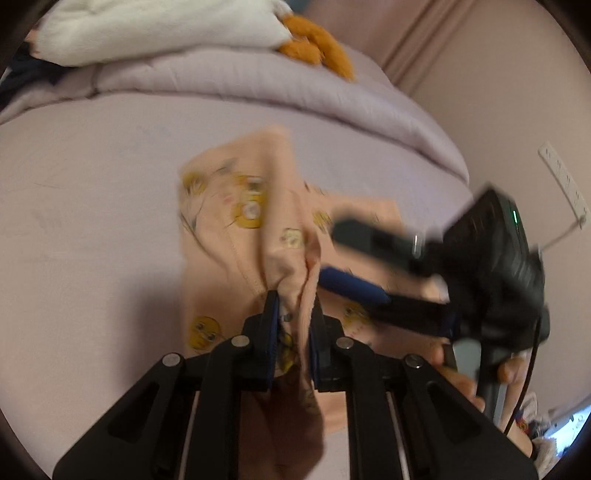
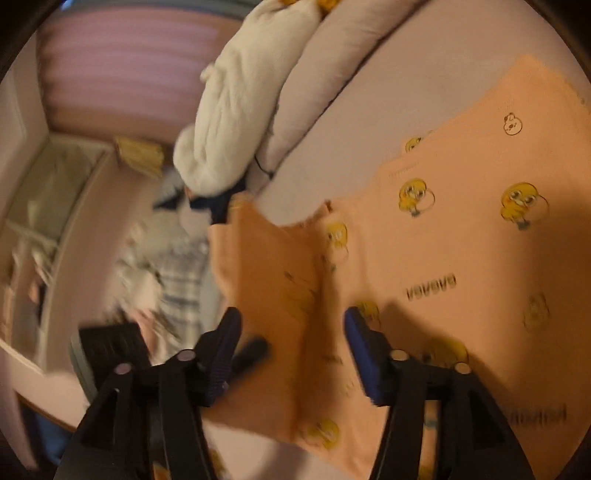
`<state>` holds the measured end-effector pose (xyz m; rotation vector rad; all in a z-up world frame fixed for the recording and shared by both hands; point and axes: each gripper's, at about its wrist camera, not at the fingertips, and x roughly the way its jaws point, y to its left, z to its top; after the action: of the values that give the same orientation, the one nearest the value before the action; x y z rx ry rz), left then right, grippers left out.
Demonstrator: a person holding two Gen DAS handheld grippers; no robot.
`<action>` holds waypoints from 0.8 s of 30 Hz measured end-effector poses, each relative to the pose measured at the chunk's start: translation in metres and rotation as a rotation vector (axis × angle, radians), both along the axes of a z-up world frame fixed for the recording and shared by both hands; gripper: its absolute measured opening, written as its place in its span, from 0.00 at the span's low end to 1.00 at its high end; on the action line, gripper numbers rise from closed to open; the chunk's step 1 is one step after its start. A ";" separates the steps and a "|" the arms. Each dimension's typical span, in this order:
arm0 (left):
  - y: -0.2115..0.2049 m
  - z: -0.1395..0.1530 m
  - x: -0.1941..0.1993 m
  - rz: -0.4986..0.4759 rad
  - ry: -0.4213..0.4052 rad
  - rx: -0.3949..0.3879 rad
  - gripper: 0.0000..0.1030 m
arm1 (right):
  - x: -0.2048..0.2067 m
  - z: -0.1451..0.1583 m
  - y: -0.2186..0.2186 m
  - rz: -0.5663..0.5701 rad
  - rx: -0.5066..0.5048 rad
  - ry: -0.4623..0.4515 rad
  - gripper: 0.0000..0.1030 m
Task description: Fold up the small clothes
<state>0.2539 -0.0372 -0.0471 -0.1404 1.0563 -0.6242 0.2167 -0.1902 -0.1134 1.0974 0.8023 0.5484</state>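
Note:
A small peach garment (image 1: 236,229) printed with yellow ducks lies on the lilac bed sheet (image 1: 92,206). My left gripper (image 1: 293,306) is shut on a bunched fold of the garment and lifts it off the sheet. My right gripper (image 1: 347,254) shows in the left wrist view at the right, open, its fingers just above the garment. In the right wrist view the right gripper (image 2: 291,328) is open over a raised fold of the garment (image 2: 443,258), holding nothing.
A folded lilac duvet (image 1: 295,88) lies along the bed's far side with a white plush (image 1: 155,29) and an orange plush (image 1: 317,44) on it. A wall socket strip (image 1: 561,177) is at the right. Shelves (image 2: 37,229) stand beyond the bed edge.

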 end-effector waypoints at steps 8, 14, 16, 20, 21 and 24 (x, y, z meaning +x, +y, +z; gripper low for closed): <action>0.006 -0.024 -0.012 -0.048 0.126 -0.118 0.18 | 0.012 0.003 0.003 0.022 -0.139 0.069 0.71; 0.046 -0.015 -0.041 -0.006 0.105 -0.137 0.19 | 0.032 0.002 0.018 0.025 -0.372 0.119 0.15; 0.056 -0.014 -0.046 0.012 0.105 -0.130 0.20 | 0.031 0.003 0.017 0.017 -0.399 0.101 0.09; 0.073 -0.014 -0.054 0.047 0.108 -0.119 0.20 | 0.023 0.024 0.010 -0.011 -0.417 0.037 0.08; 0.075 -0.013 -0.057 0.050 0.106 -0.122 0.20 | 0.019 0.034 0.003 -0.025 -0.428 0.017 0.08; 0.073 -0.009 -0.060 0.043 0.101 -0.136 0.20 | 0.009 0.055 -0.022 -0.065 -0.463 -0.018 0.08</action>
<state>0.1944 0.0353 -0.0564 -0.3152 1.1053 -0.6554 0.2255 -0.2124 -0.0579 0.6872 0.8240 0.2950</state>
